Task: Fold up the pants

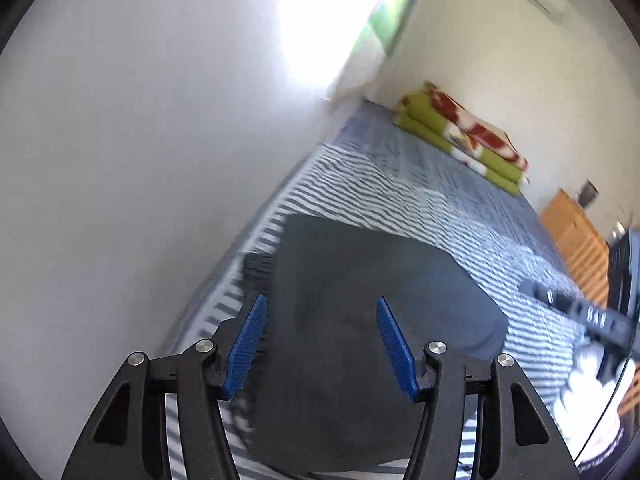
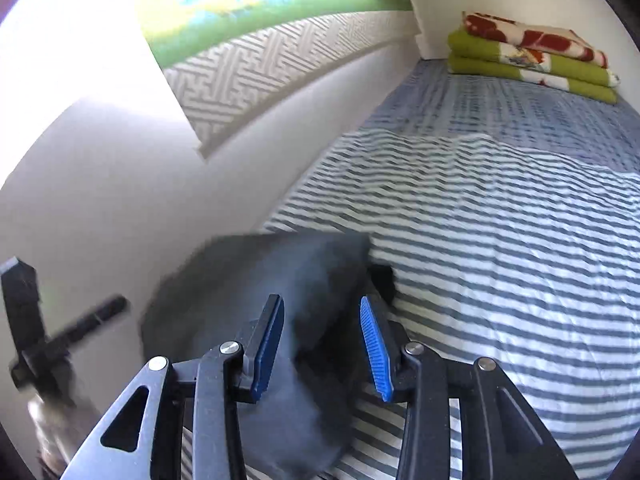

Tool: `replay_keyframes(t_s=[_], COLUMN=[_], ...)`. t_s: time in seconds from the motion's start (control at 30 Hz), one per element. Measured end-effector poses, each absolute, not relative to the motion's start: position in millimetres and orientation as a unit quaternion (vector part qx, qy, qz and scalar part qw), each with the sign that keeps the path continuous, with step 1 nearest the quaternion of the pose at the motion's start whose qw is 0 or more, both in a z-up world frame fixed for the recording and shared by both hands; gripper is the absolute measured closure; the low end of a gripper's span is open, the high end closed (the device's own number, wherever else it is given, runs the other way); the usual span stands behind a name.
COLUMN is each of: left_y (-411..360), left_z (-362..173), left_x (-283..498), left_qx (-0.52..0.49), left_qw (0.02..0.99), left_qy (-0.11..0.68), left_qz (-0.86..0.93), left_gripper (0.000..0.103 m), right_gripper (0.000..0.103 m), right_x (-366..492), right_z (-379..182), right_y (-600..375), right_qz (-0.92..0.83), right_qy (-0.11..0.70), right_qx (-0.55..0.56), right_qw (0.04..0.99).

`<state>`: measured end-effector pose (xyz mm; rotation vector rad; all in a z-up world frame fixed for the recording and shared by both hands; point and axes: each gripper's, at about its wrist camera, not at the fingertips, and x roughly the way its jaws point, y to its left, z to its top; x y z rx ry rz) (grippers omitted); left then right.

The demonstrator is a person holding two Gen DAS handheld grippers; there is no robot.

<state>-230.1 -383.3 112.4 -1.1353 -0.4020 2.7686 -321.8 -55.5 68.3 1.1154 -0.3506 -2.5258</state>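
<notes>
The left gripper [image 1: 320, 312] and the right gripper [image 2: 322, 312] each hold ribbed blue pads [image 1: 394, 340] apart with nothing clamped between them, both angled downward over the dark grey pants [image 1: 360, 300]. These lie folded, smooth and flat, on the striped grey-and-white bedsheet [image 2: 500, 260], beside the wall. A folded green blanket [image 2: 532, 56] sits far off.

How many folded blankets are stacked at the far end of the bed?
1 stack for sure: the green, red and white blankets sit against the far wall on the striped bed. It shows about three layers; whether they are separate blankets I cannot tell.
</notes>
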Motion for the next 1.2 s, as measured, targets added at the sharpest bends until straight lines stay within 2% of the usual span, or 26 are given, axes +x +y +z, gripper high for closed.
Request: replay_keyframes(t_s=[0.17, 0.2, 0.27, 0.3, 0.4, 0.47, 0.63, 0.77, 0.87, 0.9, 0.93, 0.97, 1.0, 1.03, 1.1, 1.13, 1.17, 1.2], left_y=[-367.8, -367.5, -368.9, -371.1, -373.5, -374.5, -355.8, -339.4, -335.6, -333.5, -333.5, -333.5, -329.3, -329.9, -334.0, -333.9, -333.8, -335.2], left_z=[66.9, 52.0, 31.2, 29.0, 44.4, 52.0, 86.8, 90.6, 86.6, 82.1, 75.0, 69.9, 61.9, 57.2, 47.6, 44.6, 41.0, 38.3], left_x=[-260.3, -262.2, -267.8, -267.2, -259.1, -254.7, -253.7, -258.7, -265.9, -263.2, -262.2, -267.0, -274.0, -279.4, -284.1, -288.4, -293.7, -293.8], left_qx=[-0.430, -0.441, -0.458, -0.456, -0.440, -0.431, -0.422, -0.436, -0.453, -0.460, -0.466, -0.474, -0.481, -0.484, -0.485, -0.484, -0.484, -0.485], left_qw=[0.084, 0.078, 0.065, 0.068, 0.072, 0.075, 0.101, 0.107, 0.108, 0.105, 0.105, 0.103, 0.103, 0.100, 0.095, 0.092, 0.091, 0.093], left_qy=[-0.130, -0.119, -0.103, -0.105, -0.111, -0.113, -0.096, -0.093, -0.109, -0.111, -0.113, -0.116, -0.120, -0.123, -0.137, -0.144, -0.150, -0.156], left_qz=[0.889, 0.886, 0.881, 0.881, 0.888, 0.892, 0.896, 0.889, 0.878, 0.875, 0.871, 0.867, 0.863, 0.861, 0.858, 0.858, 0.857, 0.856], left_gripper=[0.042, 0.042, 0.043, 0.043, 0.042, 0.042, 0.042, 0.042, 0.042, 0.042, 0.042, 0.042, 0.042, 0.042, 0.042, 0.042, 0.042, 0.042], right_gripper=[0.067, 0.067, 0.065, 0.064, 0.063, 0.063, 0.063, 0.040, 0.040, 0.048, 0.062, 0.088, 0.093, 0.094, 0.095, 0.095, 0.095, 0.095], right_x=[-352.0, -361.7, -399.1, -406.8, -405.7, -382.7, -311.8, -272.9, -260.4, -258.2, -254.4, -254.7, -251.1, -249.3, -251.4, -251.0, -249.6, -248.7], right_z=[51.9, 43.0, 13.1, 5.7, 8.8, 12.6, 3.1, -13.2, -23.0, -23.9, -26.1, -27.8, -24.3, -21.6, -15.3, -9.6, -6.0, -2.7], right_y=[-107.2, -114.7, -117.8, -109.5, -49.1, -29.5, -15.4, -28.0, -55.2, -65.0, -69.9, -76.3, -83.3, -85.7, -82.9, -78.6, -77.1, -79.2], right_qz=[-0.870, -0.873, -0.881, -0.877, -0.866, -0.861, -0.848, -0.840, -0.856, -0.853, -0.850, -0.845, -0.838, -0.820, -0.762, -0.719, -0.697, -0.696], right_qy=[-0.067, -0.043, 0.024, 0.008, -0.161, -0.189, -0.169, -0.158, -0.087, -0.077, -0.067, -0.052, -0.046, -0.073, -0.174, -0.250, -0.286, -0.288], right_qx=[0.428, 0.430, 0.452, 0.468, 0.459, 0.449, 0.448, 0.437, 0.435, 0.440, 0.449, 0.463, 0.477, 0.491, 0.507, 0.491, 0.477, 0.473], right_qw=[0.237, 0.227, 0.137, 0.111, 0.114, 0.145, 0.228, 0.279, 0.266, 0.271, 0.268, 0.260, 0.260, 0.285, 0.363, 0.423, 0.452, 0.456])
